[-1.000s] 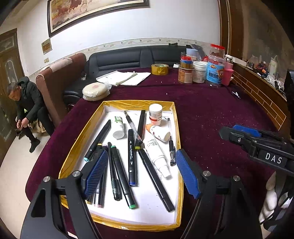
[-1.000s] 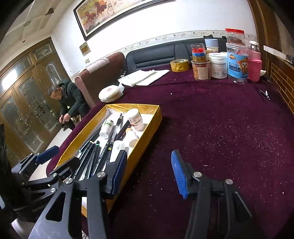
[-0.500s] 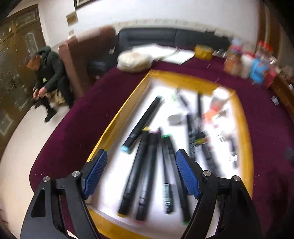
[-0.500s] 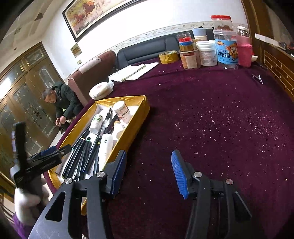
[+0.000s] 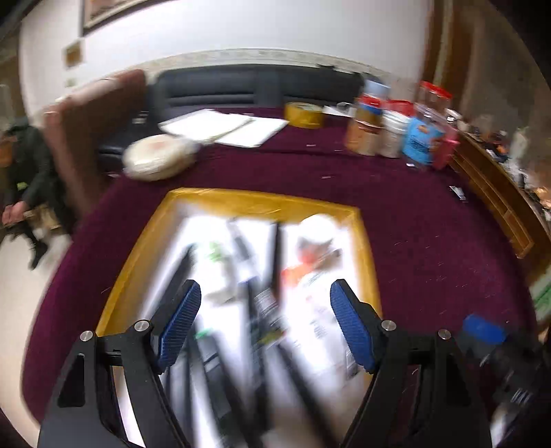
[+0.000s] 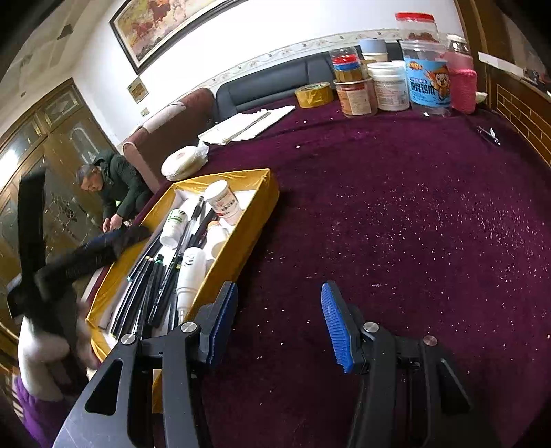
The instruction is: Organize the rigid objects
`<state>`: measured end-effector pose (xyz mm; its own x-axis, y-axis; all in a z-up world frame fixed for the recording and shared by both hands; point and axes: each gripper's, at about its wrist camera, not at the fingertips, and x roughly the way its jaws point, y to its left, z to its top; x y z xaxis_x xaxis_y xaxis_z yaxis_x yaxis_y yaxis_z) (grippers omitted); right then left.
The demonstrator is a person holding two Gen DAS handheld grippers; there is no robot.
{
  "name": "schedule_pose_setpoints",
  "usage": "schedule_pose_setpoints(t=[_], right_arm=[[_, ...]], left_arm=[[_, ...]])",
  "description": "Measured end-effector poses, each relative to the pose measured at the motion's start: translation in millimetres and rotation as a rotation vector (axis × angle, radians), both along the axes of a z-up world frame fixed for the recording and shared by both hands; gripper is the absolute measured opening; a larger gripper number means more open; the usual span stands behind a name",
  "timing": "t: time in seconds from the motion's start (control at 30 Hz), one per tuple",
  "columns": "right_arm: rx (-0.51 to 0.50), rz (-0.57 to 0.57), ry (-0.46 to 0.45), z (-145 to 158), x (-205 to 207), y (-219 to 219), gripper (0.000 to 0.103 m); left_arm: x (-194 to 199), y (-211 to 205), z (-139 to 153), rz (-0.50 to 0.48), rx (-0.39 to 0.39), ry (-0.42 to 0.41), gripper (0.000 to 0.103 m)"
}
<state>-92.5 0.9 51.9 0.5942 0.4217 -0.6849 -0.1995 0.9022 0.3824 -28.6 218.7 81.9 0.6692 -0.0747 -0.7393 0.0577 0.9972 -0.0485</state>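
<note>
A home's sitting room — black sofa [image 6: 275, 82], framed horse painting [image 6: 165, 27] (above it), carved wooden doors [image 6: 51, 138], cloth-covered table [image 6: 413, 206].

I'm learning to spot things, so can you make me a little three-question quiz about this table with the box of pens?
1. True or false: the right tongs are holding a pen.
2. Which is inside the box? A) the tape roll B) the white bottle C) the pink jar
3. Fill in: the left tongs hang open above the ____.

Key: 1. False, they are open over bare purple cloth. 2. B; the tape roll and pink jar stand at the far edge of the table. 3. Box, over the pens.
</note>
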Motion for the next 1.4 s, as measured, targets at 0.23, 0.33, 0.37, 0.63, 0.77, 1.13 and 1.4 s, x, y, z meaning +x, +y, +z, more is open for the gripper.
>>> schedule_pose_setpoints(t=[0.23,0.33,0.37,0.63,0.77,1.13,1.4], right_arm=[[-0.002,-0.032,0.015,-5,9,-12,0.046],[-0.005,-0.028,0.02,-7,13,-16,0.046],[-0.005,-0.029,0.019,-7,13,-17,0.046],[0.016,-0.014,0.041,-18,27,-21,0.046],[0.038,-0.016,0.063,-25,37,-21,0.046],[0.057,-0.057,0.028,-27,45,-34,0.046],[0.081,-0.081,0.024,-44,57,-40,0.045]], left_arm=[[77,-36,-37,-0.09,0.108,0.06,0.075],[95,-24,-43,-0.107,-0.059,0.11,0.034],[97,-19,-42,-0.11,-0.129,0.126,0.034],[64,-6,-24,-0.202,-0.254,0.255,0.032],[83,-9,-31,-0.2,-0.297,0.378,0.032],[115,-6,-34,-0.06,-0.292,0.261,0.049],[64,27,-2,0.063,0.166,0.075,0.073]])
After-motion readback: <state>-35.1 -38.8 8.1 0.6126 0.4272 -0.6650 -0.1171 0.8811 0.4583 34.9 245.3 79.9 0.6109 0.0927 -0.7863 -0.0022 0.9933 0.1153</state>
